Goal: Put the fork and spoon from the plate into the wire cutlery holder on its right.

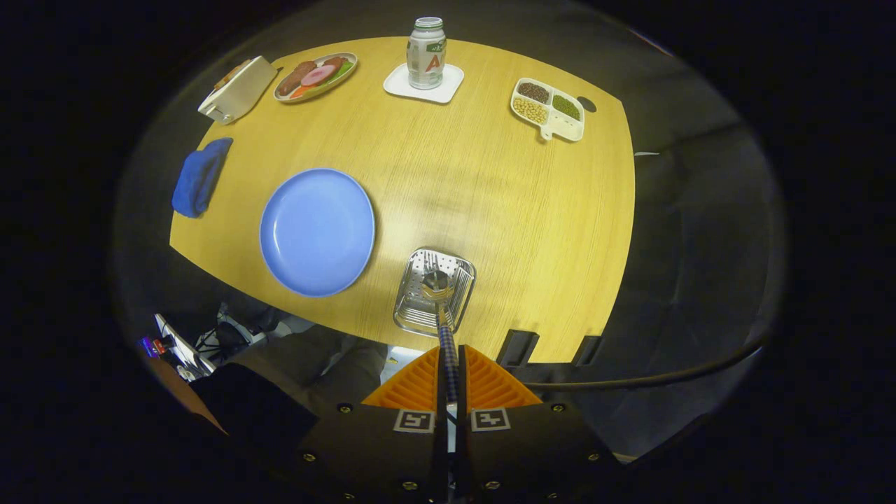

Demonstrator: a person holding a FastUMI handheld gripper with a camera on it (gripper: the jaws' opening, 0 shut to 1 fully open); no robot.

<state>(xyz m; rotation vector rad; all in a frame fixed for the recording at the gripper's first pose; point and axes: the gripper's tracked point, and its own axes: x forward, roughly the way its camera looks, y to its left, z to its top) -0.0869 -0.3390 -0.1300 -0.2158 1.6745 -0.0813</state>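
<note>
A: What surrounds the wire cutlery holder [435, 290]?

B: The blue plate [317, 231] sits just left of it, bare. Far across the wooden table [504, 210] stand a bottle [426, 52] on a white coaster [423, 85], a divided dish of beans [547, 108], a plate of food [315, 75], a white box [238, 89], and a blue cloth [201, 175] at the left edge.

A: And the gripper [449, 381]?

B: Fingers pressed together on the checked handle of the spoon [441, 301], its bowl down inside the holder beside the fork [430, 264] (tines up).

A: Room around?

B: The holder stands close to the table's near edge; open tabletop lies right of it and beyond.
</note>
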